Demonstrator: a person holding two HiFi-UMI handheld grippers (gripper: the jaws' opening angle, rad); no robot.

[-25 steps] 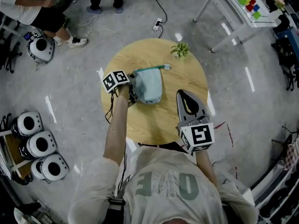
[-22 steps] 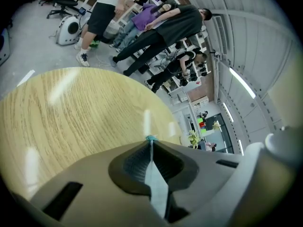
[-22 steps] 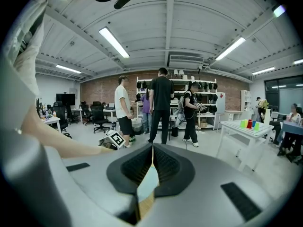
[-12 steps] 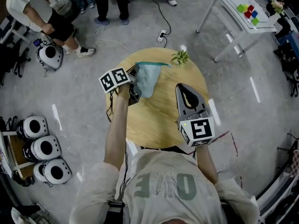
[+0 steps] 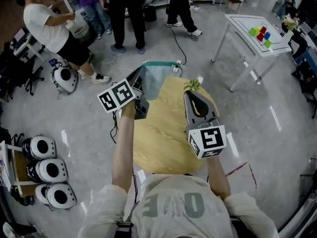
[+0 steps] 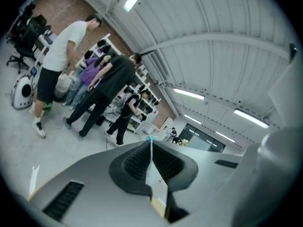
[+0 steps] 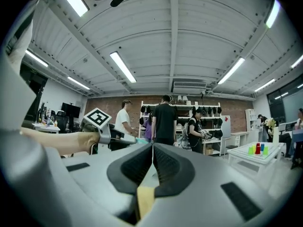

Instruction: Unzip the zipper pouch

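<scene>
The pale blue zipper pouch [image 5: 154, 81] with its teal zipper band [image 5: 161, 63] along the top hangs in the air over the far edge of the round wooden table [image 5: 161, 138]. My left gripper [image 5: 141, 81] is shut on the pouch's left end. In the left gripper view [image 6: 150, 148] a thin fold of pale fabric with a teal tip [image 6: 149, 138] shows between the closed jaws. To the right of the pouch, my right gripper [image 5: 191, 97] is shut and empty, jaws pressed together [image 7: 152, 148]. It is apart from the pouch and faces the left gripper's marker cube [image 7: 97, 118].
A small green plant [image 5: 192, 85] stands at the table's far right edge. Several people [image 5: 124, 14] stand beyond the table. A white table with coloured blocks [image 5: 260, 33] is at the far right. Round white devices [image 5: 42, 160] lie on the floor at left.
My left gripper has lifted the pouch off the tabletop and carried it up and away; it now hangs instead of lying flat. The right gripper has risen a little and stays shut.
</scene>
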